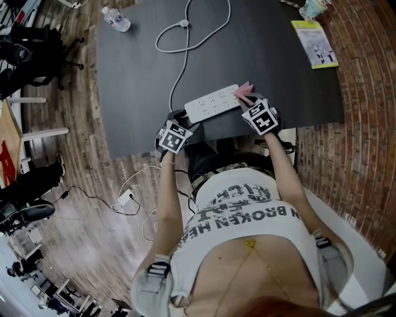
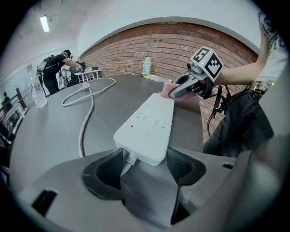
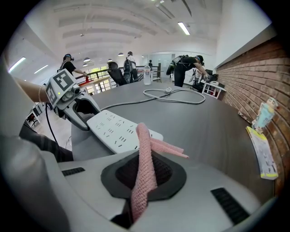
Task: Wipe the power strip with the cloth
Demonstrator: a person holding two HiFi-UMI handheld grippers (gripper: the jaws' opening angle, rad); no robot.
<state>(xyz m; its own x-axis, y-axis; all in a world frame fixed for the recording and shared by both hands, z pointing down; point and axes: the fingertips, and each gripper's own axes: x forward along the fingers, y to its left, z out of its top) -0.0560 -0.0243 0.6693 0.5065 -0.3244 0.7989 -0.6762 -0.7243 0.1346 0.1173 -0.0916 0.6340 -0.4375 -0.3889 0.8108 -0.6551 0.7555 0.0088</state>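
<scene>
Work surface: dark table (image 1: 260,62). The white strip (image 1: 212,103) lies near the table's front edge, directly ahead of the person, with its socket face up. Its cord (image 1: 179,74) leaves the left end and runs away across the table in a loop.

Left gripper (image 1: 180,124): positioned at the cord end of the strip. In the left gripper view the gripper (image 2: 144,165) has one jaw on each long side of the strip (image 2: 147,124). The jaws appear clamped against the strip's casing, though contact on the cord side is partly masked by the cord's exit. The strip's underside rests on the table (image 2: 54,131).

Right gripper (image 1: 255,110): positioned at the opposite end of the strip. In the right gripper view the gripper (image 3: 144,174) has its jaws pinched together on the pink cloth (image 3: 144,158). The cloth stands up out of the jaws as a narrow folded band. Its free end drapes forward over the near corner of the strip (image 3: 113,129). In the head view the cloth (image 1: 244,93) shows just beyond the strip's right end.

Other items:
- A bottle (image 1: 116,18) stands at the far left of the table.
- A booklet (image 1: 315,43) lies at the far right, well apart from the strip.
</scene>
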